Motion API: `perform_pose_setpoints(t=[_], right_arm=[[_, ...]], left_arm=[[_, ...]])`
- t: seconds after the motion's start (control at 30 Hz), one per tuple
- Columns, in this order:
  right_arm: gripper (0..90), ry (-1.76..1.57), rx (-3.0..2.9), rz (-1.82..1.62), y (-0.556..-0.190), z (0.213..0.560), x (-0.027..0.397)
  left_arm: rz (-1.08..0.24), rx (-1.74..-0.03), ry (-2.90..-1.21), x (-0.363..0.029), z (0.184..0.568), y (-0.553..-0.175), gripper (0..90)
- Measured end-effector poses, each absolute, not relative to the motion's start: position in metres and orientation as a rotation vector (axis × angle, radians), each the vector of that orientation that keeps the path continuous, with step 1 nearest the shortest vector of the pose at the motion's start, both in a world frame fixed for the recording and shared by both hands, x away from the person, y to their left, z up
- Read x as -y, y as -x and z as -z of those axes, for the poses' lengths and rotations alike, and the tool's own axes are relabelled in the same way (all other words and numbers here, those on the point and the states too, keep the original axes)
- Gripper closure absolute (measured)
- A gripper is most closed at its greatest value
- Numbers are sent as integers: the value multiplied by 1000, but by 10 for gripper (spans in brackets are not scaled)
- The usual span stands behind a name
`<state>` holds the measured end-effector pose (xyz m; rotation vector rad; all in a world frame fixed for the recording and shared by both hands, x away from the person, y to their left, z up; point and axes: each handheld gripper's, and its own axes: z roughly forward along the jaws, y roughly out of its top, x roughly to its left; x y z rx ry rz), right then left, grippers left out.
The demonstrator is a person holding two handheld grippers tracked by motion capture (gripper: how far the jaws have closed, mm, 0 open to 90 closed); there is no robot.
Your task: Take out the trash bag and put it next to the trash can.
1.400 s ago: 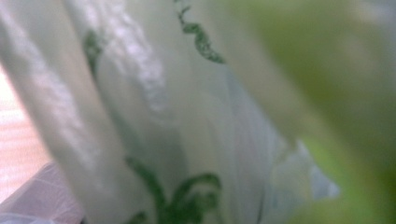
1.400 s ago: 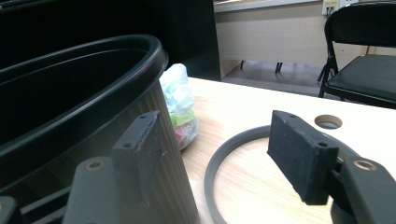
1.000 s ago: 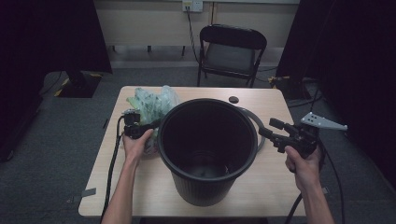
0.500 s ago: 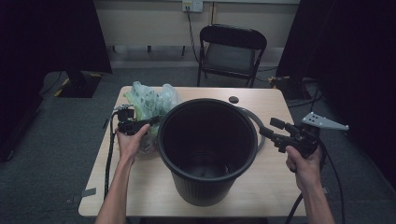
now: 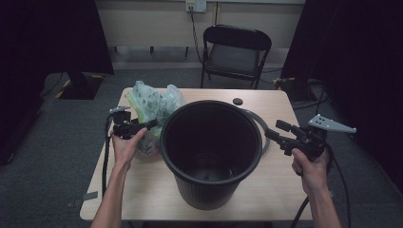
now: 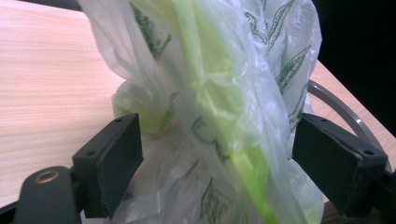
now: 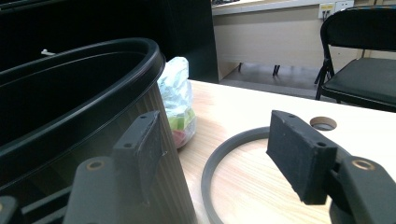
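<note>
A large black bin [image 5: 209, 190] stands in the middle of the wooden table [image 5: 138, 190]. To its left lies a translucent green-and-white plastic bag [image 5: 151, 105] with leaf print. My left gripper [image 5: 145, 126] is open at the bag's near side. In the left gripper view the bag [image 6: 219, 107] hangs between the wide-apart jaws of that gripper [image 6: 224, 163]. My right gripper [image 5: 274, 133] is open to the right of the bin, level with its rim. Its left jaw stands close beside the bin's wall [image 7: 70, 93], and the grey ring [image 7: 243, 135] lies beyond the right gripper [image 7: 224, 154].
A flat grey ring [image 5: 260, 127] lies on the table behind and right of the bin. A round cable hole [image 5: 237, 101] sits near the far edge. A black folding chair [image 5: 235, 52] stands beyond the table. Cables trail from both grippers off the table's sides.
My left gripper has swung its jaws rightward and a little forward, so the bag now sits between them. The right gripper has barely moved.
</note>
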<state>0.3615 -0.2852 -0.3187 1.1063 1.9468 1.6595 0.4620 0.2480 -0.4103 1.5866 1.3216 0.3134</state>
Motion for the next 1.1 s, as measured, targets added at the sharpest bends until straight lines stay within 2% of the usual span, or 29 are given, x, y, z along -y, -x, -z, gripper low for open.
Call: perform_pose_setpoints(t=[0.37, 0.57, 0.63, 0.7, 0.87, 1.1], right_arm=[[352, -1115, -2032, -1671, -366, 322, 284], [324, -1133, -2054, -1679, -370, 325, 288], [312, -1165, -2061, -1670, -375, 329, 290], [308, -1179, -2062, -1667, -377, 331, 290], [269, -1254, -2061, -1641, -386, 344, 296], [266, -1289, -2012, -1569, -390, 353, 300]], left_arm=[[-379, -1293, -1597, -248, 407, -443, 162], [-416, -1277, -1600, -245, 403, -433, 163], [-407, -1265, -1609, -242, 403, -430, 204], [-476, -1271, -1615, -238, 404, -425, 202], [-493, -1240, -1669, -231, 404, -415, 198], [-505, -1188, -1710, -226, 405, -397, 157]])
